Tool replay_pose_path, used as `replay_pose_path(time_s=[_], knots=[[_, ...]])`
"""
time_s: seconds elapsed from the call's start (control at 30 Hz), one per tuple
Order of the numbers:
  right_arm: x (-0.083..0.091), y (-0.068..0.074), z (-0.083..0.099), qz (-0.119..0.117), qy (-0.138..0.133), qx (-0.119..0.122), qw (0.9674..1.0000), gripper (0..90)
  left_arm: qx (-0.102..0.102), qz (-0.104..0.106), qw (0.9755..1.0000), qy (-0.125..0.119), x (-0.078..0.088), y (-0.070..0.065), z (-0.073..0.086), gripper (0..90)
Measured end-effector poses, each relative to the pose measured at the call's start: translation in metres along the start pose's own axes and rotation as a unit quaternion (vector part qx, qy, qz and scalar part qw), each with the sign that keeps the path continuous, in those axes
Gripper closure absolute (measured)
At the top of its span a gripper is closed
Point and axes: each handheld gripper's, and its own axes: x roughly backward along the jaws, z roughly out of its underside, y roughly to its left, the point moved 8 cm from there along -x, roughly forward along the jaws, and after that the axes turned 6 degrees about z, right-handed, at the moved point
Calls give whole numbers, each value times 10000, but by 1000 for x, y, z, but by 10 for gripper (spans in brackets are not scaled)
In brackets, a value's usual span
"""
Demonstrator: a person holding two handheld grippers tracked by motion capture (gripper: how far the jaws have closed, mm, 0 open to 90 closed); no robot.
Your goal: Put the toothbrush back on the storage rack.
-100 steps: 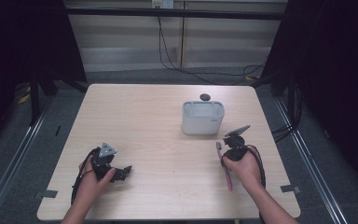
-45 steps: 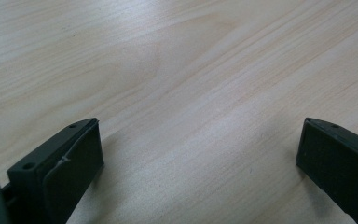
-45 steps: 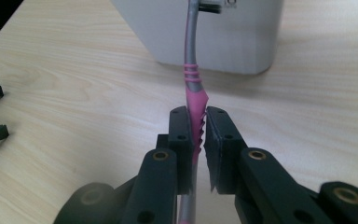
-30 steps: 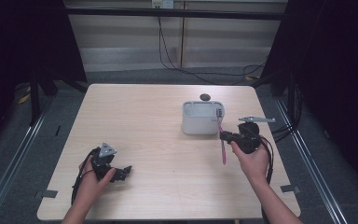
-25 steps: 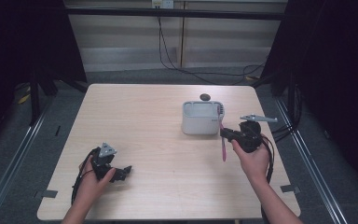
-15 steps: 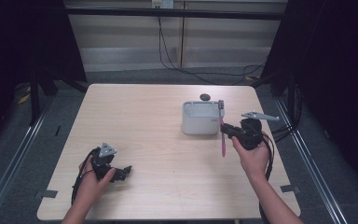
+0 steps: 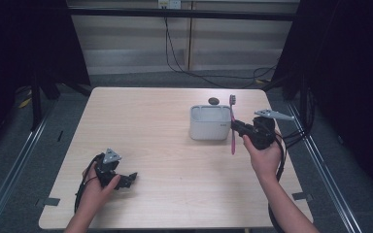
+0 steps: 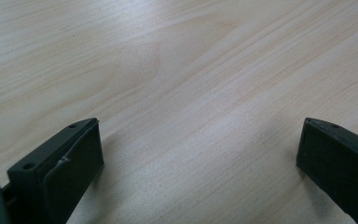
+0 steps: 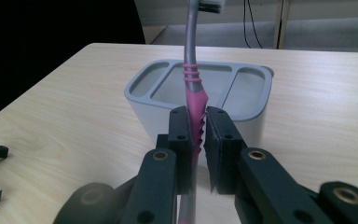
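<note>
Holding pink toothbrush (image 7: pixel 232 127) clamped in right gripper (image 7: pixel 238 127), upright, near holder (image 7: pixel 209 130) by worktop's right edge; insertion pending. Left gripper (image 7: pixel 128 178) resting, jaws apart.

Each claw, left claw (image 7: pixel 126 180) and right claw (image 7: pixel 235 126), is black with two flat, blocky jaws carried on hinged link arms; round brass-coloured screws sit at the pivots behind the right claw's jaws. A grey three-cornered plate tops each body, and a black cable trails back from behind each claw. The forearms are bare, with no sleeves in sight
</note>
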Motion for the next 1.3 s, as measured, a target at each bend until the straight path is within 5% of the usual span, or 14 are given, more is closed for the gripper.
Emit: replay_pose_path(time_s=[0.47, 1.3], knots=[[-4, 3, -23, -2, -437, 42, 9990, 817, -9, -2, 10000, -6, 0, 0, 0, 0], [-19, -10, -47, 189, -782, -23, 9968, 816, 1, -3, 10000, 4, 0, 0, 0, 0]])
